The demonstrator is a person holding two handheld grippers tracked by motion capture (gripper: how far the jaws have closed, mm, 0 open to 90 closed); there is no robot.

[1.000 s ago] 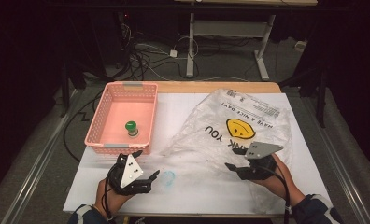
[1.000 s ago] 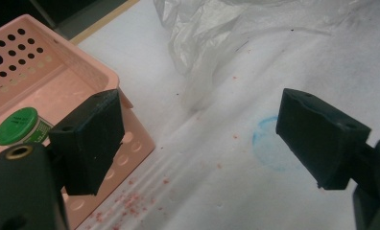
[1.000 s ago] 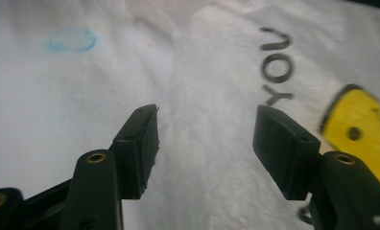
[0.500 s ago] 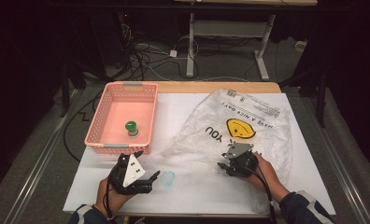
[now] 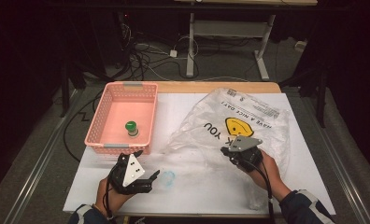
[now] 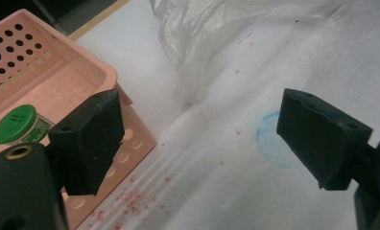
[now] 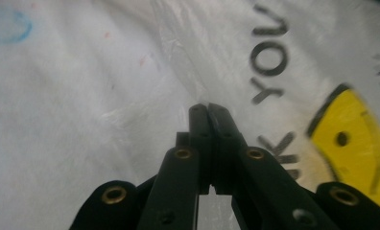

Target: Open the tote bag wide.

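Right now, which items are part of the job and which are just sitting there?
In play:
- plastic bag, right gripper shut on its film, jaws just closed
- left gripper, open beside it

Lying about:
- pink basket
- green-capped jar inside the basket
- blue ring mark

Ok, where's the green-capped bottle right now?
In the high view the bottle stands inside the pink basket at the table's left, near the basket's front right corner, across the table from the plastic bag.
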